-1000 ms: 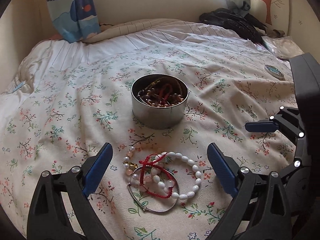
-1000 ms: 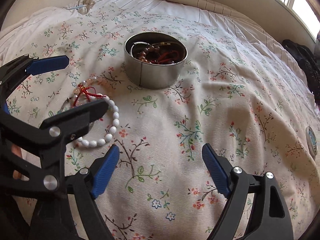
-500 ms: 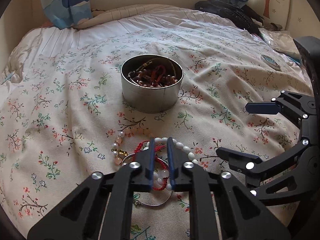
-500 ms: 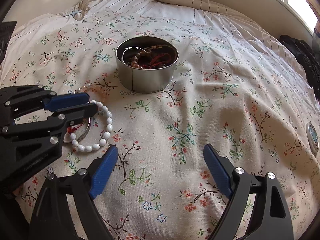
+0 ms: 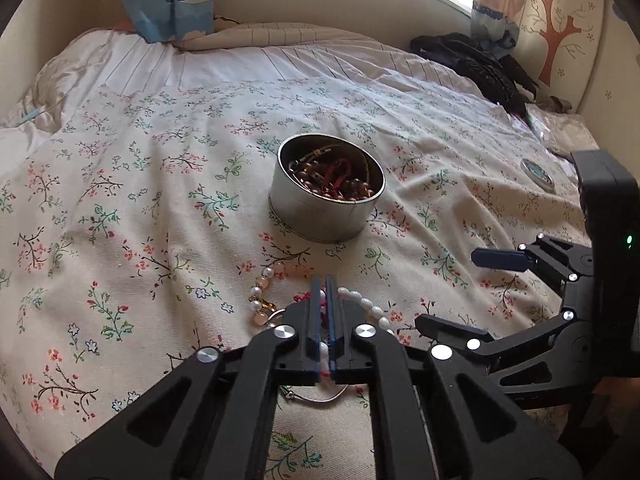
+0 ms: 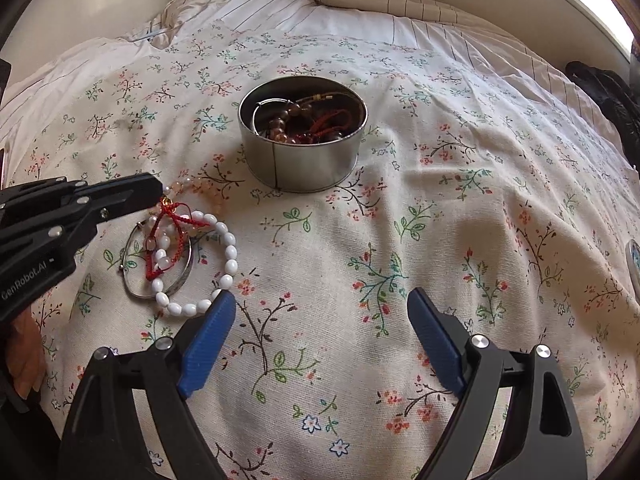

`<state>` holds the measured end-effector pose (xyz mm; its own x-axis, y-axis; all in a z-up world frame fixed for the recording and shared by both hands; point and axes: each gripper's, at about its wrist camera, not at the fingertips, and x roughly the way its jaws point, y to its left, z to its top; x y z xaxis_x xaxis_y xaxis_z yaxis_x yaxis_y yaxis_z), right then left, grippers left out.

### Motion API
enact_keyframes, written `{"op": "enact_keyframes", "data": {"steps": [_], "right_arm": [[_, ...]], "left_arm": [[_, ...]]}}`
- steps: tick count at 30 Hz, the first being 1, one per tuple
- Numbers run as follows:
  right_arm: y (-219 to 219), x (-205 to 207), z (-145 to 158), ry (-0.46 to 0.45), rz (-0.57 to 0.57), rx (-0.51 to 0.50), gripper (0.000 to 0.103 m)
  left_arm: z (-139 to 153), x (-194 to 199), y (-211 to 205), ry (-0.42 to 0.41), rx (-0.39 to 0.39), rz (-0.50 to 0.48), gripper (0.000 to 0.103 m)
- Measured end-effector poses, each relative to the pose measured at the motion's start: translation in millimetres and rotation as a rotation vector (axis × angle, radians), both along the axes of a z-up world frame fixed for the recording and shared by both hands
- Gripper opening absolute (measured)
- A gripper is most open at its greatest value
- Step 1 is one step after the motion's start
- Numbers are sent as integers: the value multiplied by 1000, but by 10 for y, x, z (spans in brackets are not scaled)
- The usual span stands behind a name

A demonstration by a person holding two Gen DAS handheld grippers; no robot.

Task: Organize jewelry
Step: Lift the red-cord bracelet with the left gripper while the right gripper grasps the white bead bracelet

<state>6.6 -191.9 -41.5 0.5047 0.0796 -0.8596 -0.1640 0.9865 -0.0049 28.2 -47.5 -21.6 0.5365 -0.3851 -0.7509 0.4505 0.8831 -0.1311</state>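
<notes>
On a bed under a floral bedspread (image 6: 440, 200): a round metal tin (image 6: 302, 164), open, holding dark brown beads, red cord and a metal ring. Nearer than the tin and to its left in the right wrist view, a small heap of jewelry on the cloth: white bead bracelet (image 6: 224, 256), red cord bracelet (image 6: 170, 228) tangled across it, thin metal bangle (image 6: 160, 288) underneath, and a pale pink bead bracelet (image 5: 264, 280) reaching toward the tin.

Left gripper (image 5: 323, 292) down over the heap, blue pads almost together with only a thin slit between, the gap widening slightly right now; red cord visible in the slit, pinched between the pads. From the right wrist view, red cord drawn up taut toward the gripper's black tip, white beads and bangle flat on the cloth.

Right gripper (image 6: 320, 324) low over bare bedspread just beside the heap, jaws spread wide, nothing between them, left pad close to the white beads.

Readable writing: "GenRobot.AI" in white on the black body of the left gripper. Far right on the bedspread, a small round lid (image 5: 538, 174), its print too small to read. Black bag (image 5: 476, 68) at the far edge by the window.
</notes>
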Motion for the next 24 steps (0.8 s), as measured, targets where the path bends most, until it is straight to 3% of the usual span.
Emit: {"op": "enact_keyframes", "data": {"steps": [2, 4, 6, 7, 8, 11, 18, 20, 24], "right_arm": [[6, 4, -3, 0, 1, -1, 84], [17, 9, -13, 2, 3, -12, 84], [33, 10, -23, 6, 9, -14, 84], [35, 10, -23, 6, 10, -10, 84], [39, 12, -23, 4, 11, -13, 84], [38, 20, -39, 9, 5, -18, 84], [157, 81, 37, -46, 22, 67, 84], [288, 134, -4, -53, 29, 6, 84], [427, 170, -183, -41, 41, -234, 84]], "left_arm": [[-23, -35, -68, -37, 61, 7, 61], [-43, -50, -115, -57, 92, 0, 62], [-101, -2, -104, -17, 82, -3, 52], [-139, 24, -110, 5, 95, -6, 25], [-181, 46, -116, 29, 106, -13, 7], [-118, -7, -110, -4, 91, -16, 4], [164, 32, 279, -49, -136, 100, 4], [174, 40, 287, -49, -146, 104, 4], [169, 36, 239, -56, -123, 100, 4]]}}
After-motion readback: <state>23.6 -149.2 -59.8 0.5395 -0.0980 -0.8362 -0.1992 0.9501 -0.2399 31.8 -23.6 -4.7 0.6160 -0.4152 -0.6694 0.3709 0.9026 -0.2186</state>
